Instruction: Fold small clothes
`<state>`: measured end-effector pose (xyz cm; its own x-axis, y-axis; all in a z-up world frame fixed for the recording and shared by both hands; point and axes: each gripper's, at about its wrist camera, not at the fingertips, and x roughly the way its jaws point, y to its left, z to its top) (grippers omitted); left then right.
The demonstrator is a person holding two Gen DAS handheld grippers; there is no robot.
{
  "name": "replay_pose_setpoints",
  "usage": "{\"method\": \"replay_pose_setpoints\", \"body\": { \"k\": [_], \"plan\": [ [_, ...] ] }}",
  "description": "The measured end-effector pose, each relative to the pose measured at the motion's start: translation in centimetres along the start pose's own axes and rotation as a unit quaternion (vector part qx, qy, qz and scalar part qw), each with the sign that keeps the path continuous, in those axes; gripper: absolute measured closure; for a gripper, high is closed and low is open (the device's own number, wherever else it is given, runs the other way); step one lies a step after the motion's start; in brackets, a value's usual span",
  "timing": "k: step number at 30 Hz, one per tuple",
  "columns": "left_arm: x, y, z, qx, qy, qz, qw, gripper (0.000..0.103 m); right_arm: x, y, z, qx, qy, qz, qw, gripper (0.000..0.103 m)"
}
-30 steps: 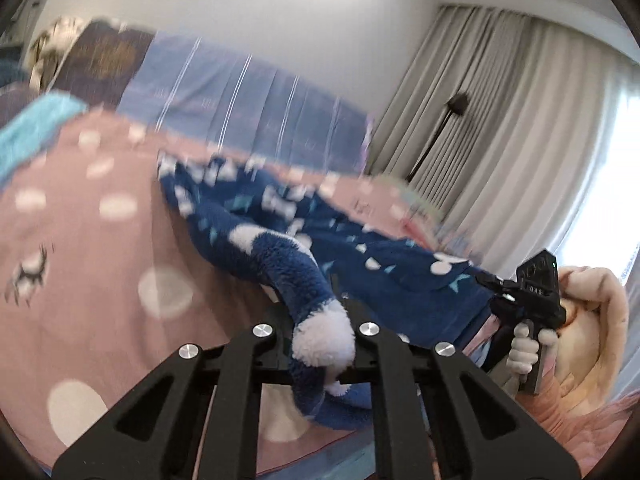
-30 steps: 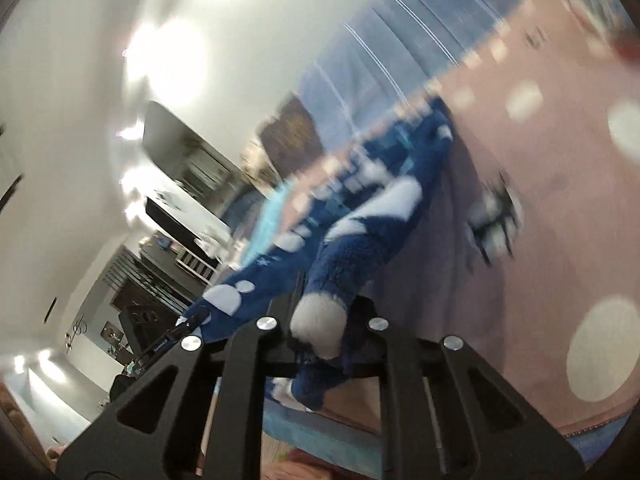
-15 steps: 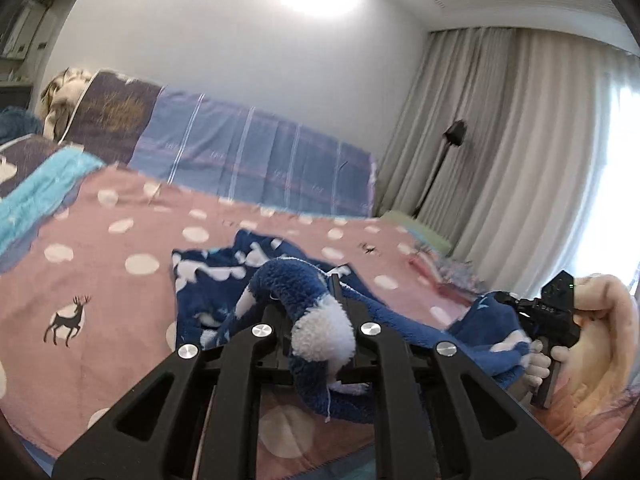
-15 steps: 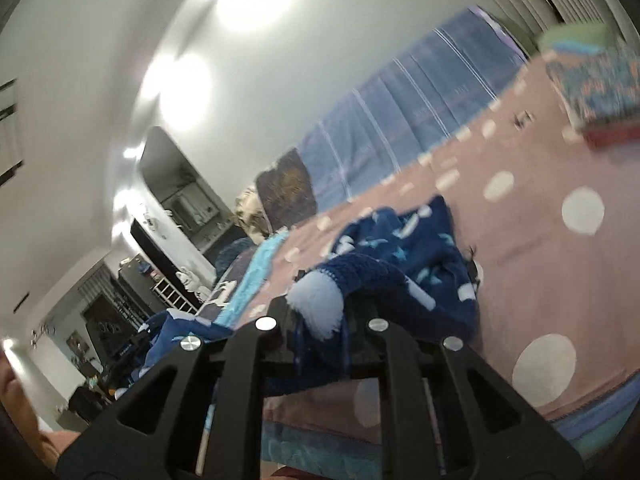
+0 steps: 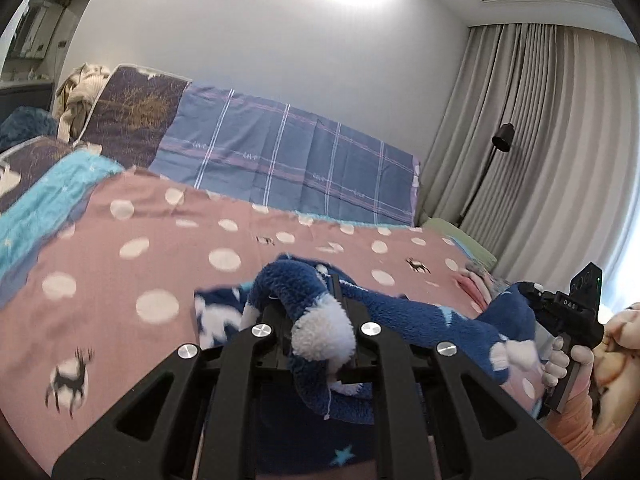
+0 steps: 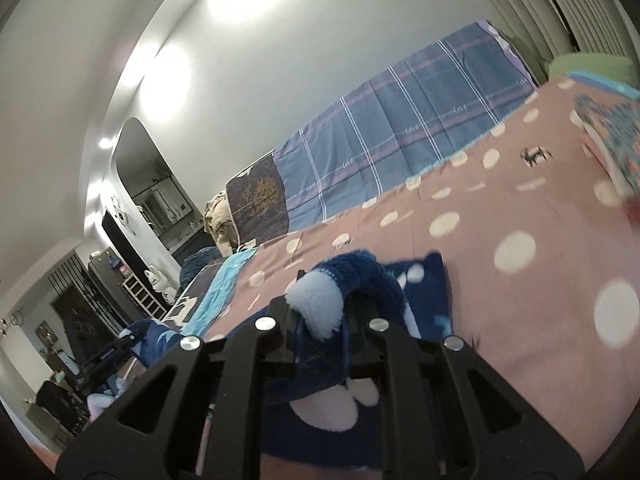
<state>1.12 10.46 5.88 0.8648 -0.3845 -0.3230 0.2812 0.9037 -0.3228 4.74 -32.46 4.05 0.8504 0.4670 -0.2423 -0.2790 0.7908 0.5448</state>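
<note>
Now: both grippers clamped on one fleece garment above the bed.

Bed (image 5: pixel 120 248), pink dotted cover, fills mid-frame in both views. Garment (image 5: pixel 424 320), navy fleece with white patches, stretches from lower centre to lower right in the left view, lower edge draped on the cover. Left gripper (image 5: pixel 320 340) pinches one white-tipped corner; right gripper (image 6: pixel 320 316) pinches another, lower centre of its view.

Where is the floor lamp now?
In the left wrist view, the floor lamp stands at the right, before the curtains, just past the plaid pillow.
</note>
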Motion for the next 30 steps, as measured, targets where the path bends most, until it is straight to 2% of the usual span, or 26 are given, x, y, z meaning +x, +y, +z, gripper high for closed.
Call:
{"method": "replay_pose_setpoints", "body": {
  "k": [6,10,15,18,19,20,22,25,28,30],
  "plan": [
    [5.6,1.4,4.0,0.020,-0.003,0.020,0.9996,0.090,6.6,-1.8,3.7,-0.001,0.001,-0.028,1.000,0.088],
    [11.9,3.4,4.9,0.019,0.026,0.044,0.9985,0.090,12.1,-3.9,4.9,0.005,0.022,-0.064,0.998,0.086],
    [20.0,6.5,2.1,0.032,0.075,0.109,0.9907,0.089,20.0,-7.9,3.3,0.012,0.085,-0.114,0.990,0.085],
    [24.1,8.9,-1.4,0.033,0.128,0.147,0.9803,0.089,22.7,-10.3,1.0,0.013,0.118,-0.144,0.982,0.085],
    [25.4,10.0,-2.7,0.020,0.158,0.152,0.9753,0.089,23.6,-11.3,-0.1,0.015,0.133,-0.154,0.979,0.085],
    [26.2,10.8,-3.2,0.000,0.178,0.147,0.9729,0.089,23.9,-11.9,-0.7,0.018,0.139,-0.156,0.978,0.084],
    [26.1,11.7,-2.9,-0.020,0.177,0.134,0.9748,0.087,24.2,-12.5,-1.4,0.026,0.141,-0.152,0.978,0.084],
    [26.1,12.0,-2.9,-0.021,0.179,0.132,0.9746,0.087,24.1,-12.1,-1.4,0.015,0.139,-0.148,0.979,0.081],
    [25.9,11.6,-2.8,-0.015,0.178,0.134,0.9748,0.086,24.1,-11.4,-1.5,-0.003,0.138,-0.149,0.979,0.074],
    [25.3,11.2,-2.6,-0.015,0.169,0.130,0.9770,0.084,23.6,-10.8,-1.2,-0.013,0.132,-0.150,0.980,0.065]
  ]
}}
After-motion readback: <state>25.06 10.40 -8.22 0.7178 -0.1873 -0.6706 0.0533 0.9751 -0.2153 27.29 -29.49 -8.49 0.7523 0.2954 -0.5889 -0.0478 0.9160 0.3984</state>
